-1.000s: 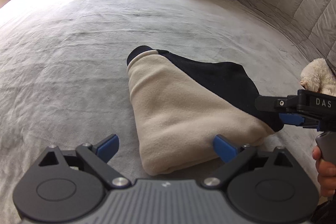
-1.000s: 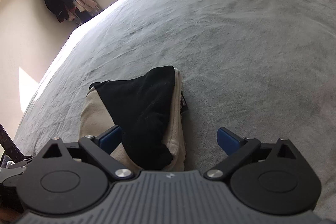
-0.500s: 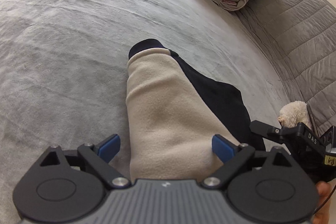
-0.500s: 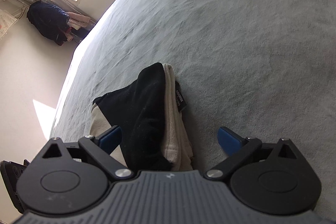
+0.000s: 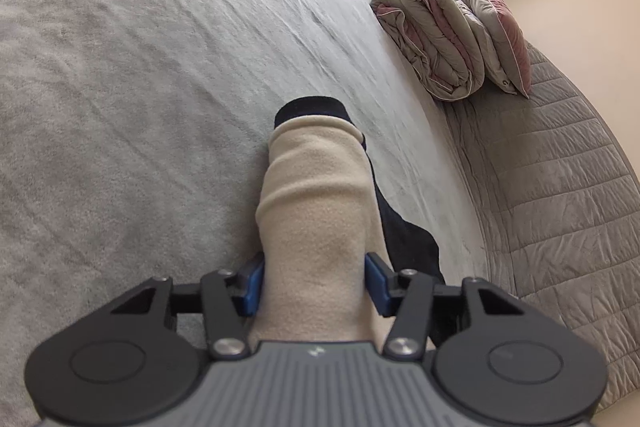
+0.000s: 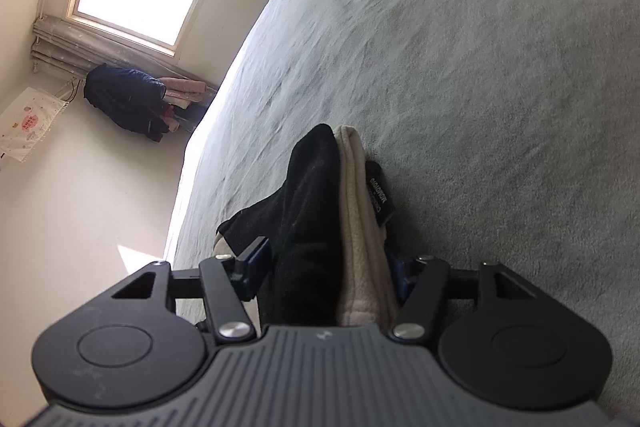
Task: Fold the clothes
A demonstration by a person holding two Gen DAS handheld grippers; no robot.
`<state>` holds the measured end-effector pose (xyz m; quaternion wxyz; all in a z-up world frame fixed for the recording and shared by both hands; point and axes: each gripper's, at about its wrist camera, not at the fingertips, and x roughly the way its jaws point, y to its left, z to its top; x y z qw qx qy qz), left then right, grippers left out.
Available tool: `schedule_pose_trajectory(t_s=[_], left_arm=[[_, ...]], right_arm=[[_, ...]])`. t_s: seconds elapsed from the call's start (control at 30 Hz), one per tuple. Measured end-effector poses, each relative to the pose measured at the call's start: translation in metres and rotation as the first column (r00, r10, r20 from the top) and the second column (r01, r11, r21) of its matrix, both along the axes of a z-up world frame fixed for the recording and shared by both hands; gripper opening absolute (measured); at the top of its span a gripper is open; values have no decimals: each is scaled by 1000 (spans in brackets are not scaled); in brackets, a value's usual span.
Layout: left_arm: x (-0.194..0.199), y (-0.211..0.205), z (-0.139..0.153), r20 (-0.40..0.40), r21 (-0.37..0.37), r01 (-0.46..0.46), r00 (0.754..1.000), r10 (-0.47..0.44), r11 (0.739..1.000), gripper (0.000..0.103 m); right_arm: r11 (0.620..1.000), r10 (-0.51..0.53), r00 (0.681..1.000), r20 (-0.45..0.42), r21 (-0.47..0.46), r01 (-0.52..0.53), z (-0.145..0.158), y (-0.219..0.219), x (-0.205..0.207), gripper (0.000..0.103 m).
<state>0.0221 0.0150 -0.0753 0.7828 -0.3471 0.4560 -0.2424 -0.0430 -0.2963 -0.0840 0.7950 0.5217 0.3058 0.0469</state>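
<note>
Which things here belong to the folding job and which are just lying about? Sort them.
Belongs to the job:
- beige and black fleece garment
- left gripper, jaws closing, garment between them
- right gripper, jaws closing, garment between them

Just lying about:
- folded quilt
- pillow
- dark jacket hanging under the window

Black tag (image 6: 378,193) on folded garment (image 6: 320,211) carries white lettering, too blurred to read.

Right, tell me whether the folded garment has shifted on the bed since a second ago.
Cannot tell. The folded garment looks different against the grey bedspread, but the camera itself rolled; only the closing left hand-held gripper clearly changed, now bracketing it.
</note>
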Motion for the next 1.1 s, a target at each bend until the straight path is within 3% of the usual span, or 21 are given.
schedule_pose_trajectory(t_s=[0.13, 0.47, 0.67, 1.1], left_arm=[[3, -3, 15, 21, -3, 9, 1000, -9, 1000, 46], [35, -36, 55, 108, 58, 50, 993, -57, 997, 44], [61, -60, 58, 93, 5, 58, 994, -58, 998, 43], [126, -153, 46, 126, -91, 91, 989, -79, 992, 42]], right_arm=[[995, -31, 999, -16, 93, 33, 5, -9, -2, 52], [993, -18, 1000, -18, 115, 20, 39, -24, 23, 52], [992, -26, 1000, 7, 120, 25, 52, -53, 40, 52], [996, -84, 990, 114, 30, 81, 52, -124, 82, 52]])
